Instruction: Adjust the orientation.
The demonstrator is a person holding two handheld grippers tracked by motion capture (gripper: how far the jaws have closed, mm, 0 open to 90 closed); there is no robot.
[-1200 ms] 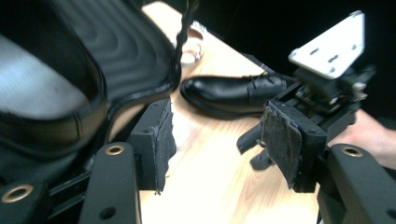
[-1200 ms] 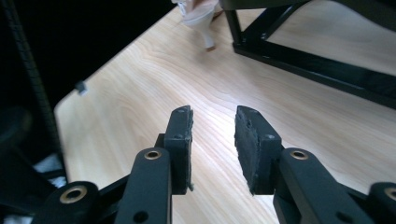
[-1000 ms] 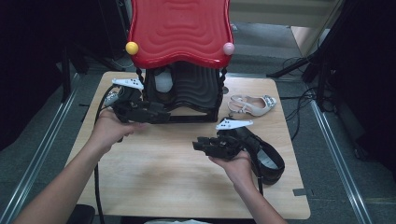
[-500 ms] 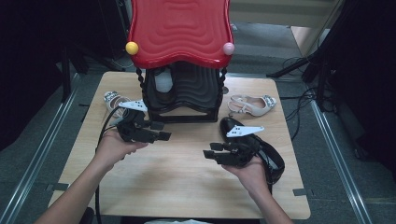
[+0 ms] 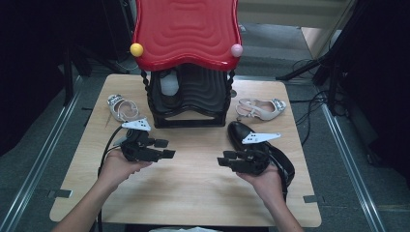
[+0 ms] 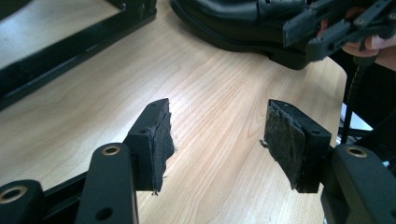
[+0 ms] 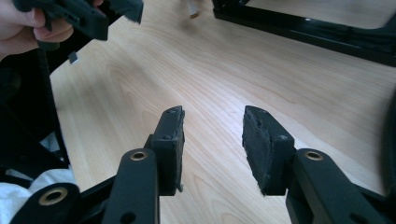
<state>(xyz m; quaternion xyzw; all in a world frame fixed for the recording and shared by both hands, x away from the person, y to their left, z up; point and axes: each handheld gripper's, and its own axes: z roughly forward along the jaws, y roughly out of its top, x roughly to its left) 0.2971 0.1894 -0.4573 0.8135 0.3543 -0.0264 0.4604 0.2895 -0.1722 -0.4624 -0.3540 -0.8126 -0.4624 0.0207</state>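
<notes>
High view: black shoe (image 5: 240, 131) half hidden behind right gripper (image 5: 223, 161); both grippers' jaws apart, empty.

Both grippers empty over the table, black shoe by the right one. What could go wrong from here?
1. The black shoe lies partly under the right gripper and its cable; a careless move may drag it.
2. The grippers face each other; the left gripper may collide with the right.

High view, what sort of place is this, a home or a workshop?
Probably a lab or recording studio, not a home: a bare wooden table ringed by metal floor rails, loose cables, and staged props such as a red-topped shoe rack.
</notes>
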